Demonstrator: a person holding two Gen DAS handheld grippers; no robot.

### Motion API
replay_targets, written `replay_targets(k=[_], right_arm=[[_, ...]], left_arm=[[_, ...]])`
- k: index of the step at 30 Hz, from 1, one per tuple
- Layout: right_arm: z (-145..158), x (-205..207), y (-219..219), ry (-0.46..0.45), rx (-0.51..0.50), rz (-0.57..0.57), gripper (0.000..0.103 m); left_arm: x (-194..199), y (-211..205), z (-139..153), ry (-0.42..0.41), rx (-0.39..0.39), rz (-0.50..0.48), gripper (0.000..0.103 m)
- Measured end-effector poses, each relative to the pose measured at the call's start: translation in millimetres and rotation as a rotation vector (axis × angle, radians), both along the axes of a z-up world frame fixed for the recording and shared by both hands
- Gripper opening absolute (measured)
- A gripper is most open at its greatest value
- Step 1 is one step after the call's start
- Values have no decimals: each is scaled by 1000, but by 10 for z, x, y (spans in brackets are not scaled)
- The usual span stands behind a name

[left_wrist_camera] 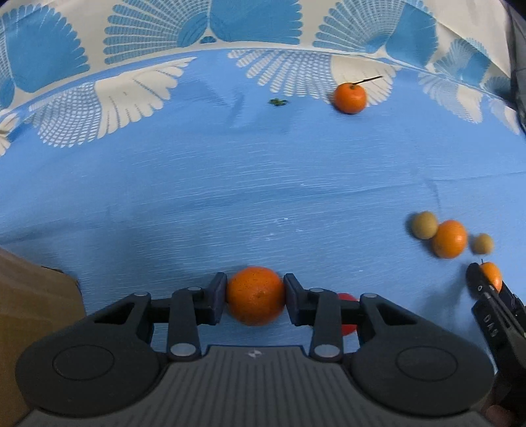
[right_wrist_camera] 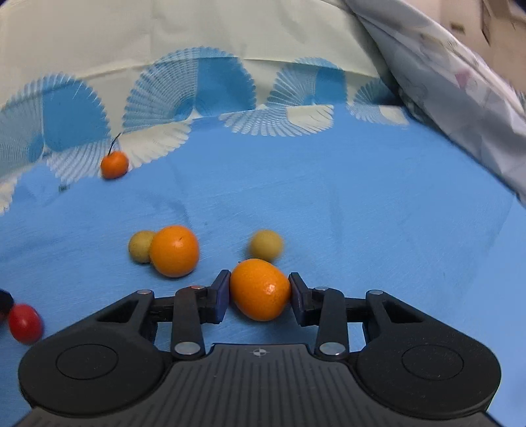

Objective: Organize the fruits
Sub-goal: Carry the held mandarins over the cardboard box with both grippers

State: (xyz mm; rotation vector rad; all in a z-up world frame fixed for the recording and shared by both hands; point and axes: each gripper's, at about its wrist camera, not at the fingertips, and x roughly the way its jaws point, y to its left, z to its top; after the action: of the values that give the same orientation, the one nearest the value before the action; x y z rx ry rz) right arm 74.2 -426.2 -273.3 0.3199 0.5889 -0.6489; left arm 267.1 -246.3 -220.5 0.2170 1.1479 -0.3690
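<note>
My left gripper [left_wrist_camera: 255,297] is shut on a round orange [left_wrist_camera: 255,295] above the blue cloth [left_wrist_camera: 230,197]. My right gripper [right_wrist_camera: 259,290] is shut on another orange [right_wrist_camera: 259,289]; it also shows at the right edge of the left wrist view [left_wrist_camera: 490,277]. A loose orange [right_wrist_camera: 174,251] lies between two small yellow-green fruits [right_wrist_camera: 140,246] [right_wrist_camera: 266,244]. A stemmed orange [right_wrist_camera: 114,165] [left_wrist_camera: 349,97] lies far back. A red fruit [right_wrist_camera: 24,323] lies at the left, partly hidden behind my left fingers [left_wrist_camera: 346,313].
A brown cardboard box [left_wrist_camera: 29,315] stands at the left. A small green scrap [left_wrist_camera: 277,102] lies on the cloth. Patterned fabric [left_wrist_camera: 230,29] rises at the back, and a pale quilt [right_wrist_camera: 460,98] is heaped at the right.
</note>
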Motion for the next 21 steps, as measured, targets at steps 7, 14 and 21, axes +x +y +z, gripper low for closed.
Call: replay_targets(k=[7, 14, 21], right_arm=[[103, -223, -106, -104, -8, -34, 39], [406, -587, 129, -138, 3, -48, 39], [1113, -1564, 976, -205, 5, 181, 39]], left_arm=[[-270, -6, 255, -20, -57, -7, 41], [-1016, 452, 974, -37, -108, 24, 41], [-1961, 1295, 1613, -90, -75, 80, 41]])
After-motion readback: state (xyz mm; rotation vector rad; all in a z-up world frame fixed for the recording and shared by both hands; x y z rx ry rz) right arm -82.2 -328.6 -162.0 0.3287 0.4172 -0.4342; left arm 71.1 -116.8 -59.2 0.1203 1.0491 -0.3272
